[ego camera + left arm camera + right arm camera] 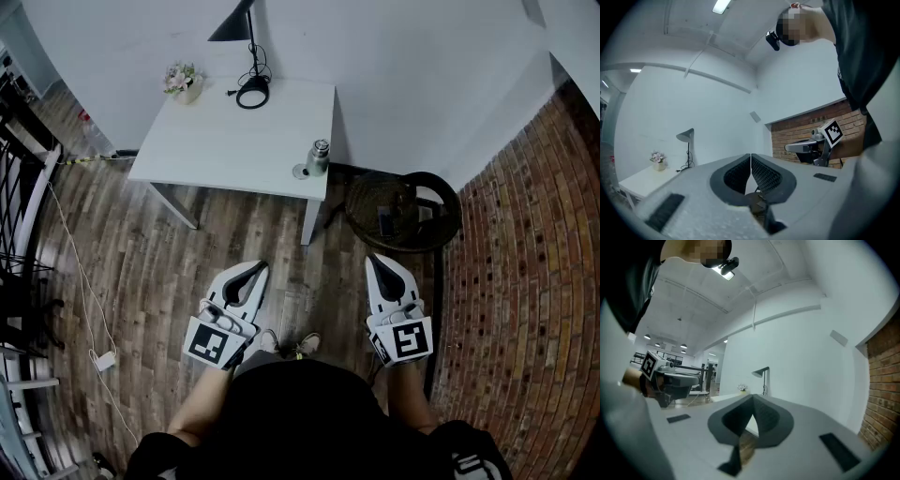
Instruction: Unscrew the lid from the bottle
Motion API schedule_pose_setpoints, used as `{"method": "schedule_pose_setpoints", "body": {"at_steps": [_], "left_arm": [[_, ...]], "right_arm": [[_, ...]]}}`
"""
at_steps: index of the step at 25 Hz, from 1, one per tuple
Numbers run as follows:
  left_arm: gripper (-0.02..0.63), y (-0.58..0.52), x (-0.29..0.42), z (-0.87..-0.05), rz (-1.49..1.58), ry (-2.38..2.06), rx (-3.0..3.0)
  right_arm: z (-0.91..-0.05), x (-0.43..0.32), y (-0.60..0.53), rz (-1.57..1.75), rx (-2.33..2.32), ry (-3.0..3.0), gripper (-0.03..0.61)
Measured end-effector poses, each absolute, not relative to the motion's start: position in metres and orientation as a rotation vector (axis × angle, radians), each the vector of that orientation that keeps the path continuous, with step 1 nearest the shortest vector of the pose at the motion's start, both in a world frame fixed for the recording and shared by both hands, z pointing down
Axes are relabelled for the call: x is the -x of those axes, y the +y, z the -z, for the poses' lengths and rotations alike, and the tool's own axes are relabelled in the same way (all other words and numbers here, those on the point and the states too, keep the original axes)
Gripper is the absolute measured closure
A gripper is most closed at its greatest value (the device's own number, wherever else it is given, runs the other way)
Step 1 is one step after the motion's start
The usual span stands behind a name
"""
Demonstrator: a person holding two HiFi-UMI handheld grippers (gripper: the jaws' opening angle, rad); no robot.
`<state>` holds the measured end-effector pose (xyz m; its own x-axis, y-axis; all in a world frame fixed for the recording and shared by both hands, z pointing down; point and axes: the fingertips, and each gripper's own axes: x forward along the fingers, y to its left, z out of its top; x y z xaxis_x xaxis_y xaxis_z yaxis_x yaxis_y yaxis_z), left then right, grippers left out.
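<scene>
Left gripper (pixel 255 270) and right gripper (pixel 373 260) hang empty, jaws together, well short of the table (pixel 216 141); bottle (pixel 319 157) stands at its near right corner. Careless reaching could tip it off

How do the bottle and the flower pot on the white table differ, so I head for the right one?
Place: the bottle stands by the near right edge of the white table; the flower pot sits at its far left corner. Look: the bottle is grey and metallic; the flower pot is pale, with pinkish blooms on top. Both stand upright on that table.
</scene>
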<state>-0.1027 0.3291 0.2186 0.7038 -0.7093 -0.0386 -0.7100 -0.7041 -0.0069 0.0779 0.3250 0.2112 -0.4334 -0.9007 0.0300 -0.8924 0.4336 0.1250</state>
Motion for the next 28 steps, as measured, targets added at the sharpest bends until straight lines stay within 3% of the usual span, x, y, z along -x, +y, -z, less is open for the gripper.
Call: {"method": "schedule_pose_setpoints", "body": {"at_steps": [17,28], "left_arm": [[0.586,0.334,0.102,-0.235,0.022,1.312,2.838],[0.586,0.265,0.062,-0.244,-0.030,1.143,2.930]], "right_arm": [[-0.244,-0.090,0.329,0.013,-1.558,-2.660,0.565],[-0.253,-0.125,0.291,-0.043,-1.688,-2.545,0.565]]}}
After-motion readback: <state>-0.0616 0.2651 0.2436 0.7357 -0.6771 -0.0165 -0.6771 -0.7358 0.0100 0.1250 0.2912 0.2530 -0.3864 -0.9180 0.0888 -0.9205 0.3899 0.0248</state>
